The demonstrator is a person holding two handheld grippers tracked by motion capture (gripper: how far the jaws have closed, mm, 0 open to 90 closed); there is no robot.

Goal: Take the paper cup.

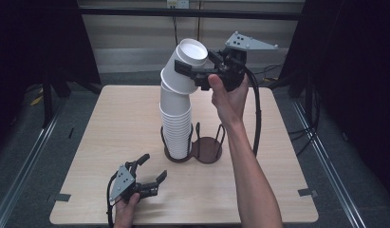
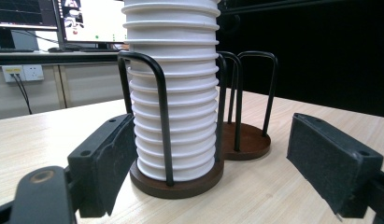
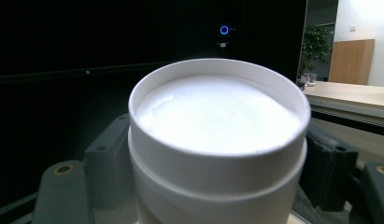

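A tall stack of white paper cups (image 1: pixel 175 126) stands in the left ring of a dark two-ring wire holder (image 1: pixel 207 151) in the middle of the table. The stack's top cups (image 1: pixel 184 66) lean to the right, and my right gripper (image 1: pixel 190 70) is shut on them high above the table. In the right gripper view the cup's white rim (image 3: pixel 217 116) sits between the two pads (image 3: pixel 108 158). My left gripper (image 1: pixel 153 167) rests open near the table's front left. In the left gripper view the stack (image 2: pixel 173 93) and holder base (image 2: pixel 180 184) lie just ahead of my left gripper (image 2: pixel 220 163).
The holder's right ring (image 1: pixel 208 147) holds nothing. The light wooden table (image 1: pixel 112 118) is bare around the holder. A cable (image 1: pixel 256 118) hangs from the right gripper beside the forearm. Dark curtains flank the table, with monitors (image 2: pixel 87 18) behind it.
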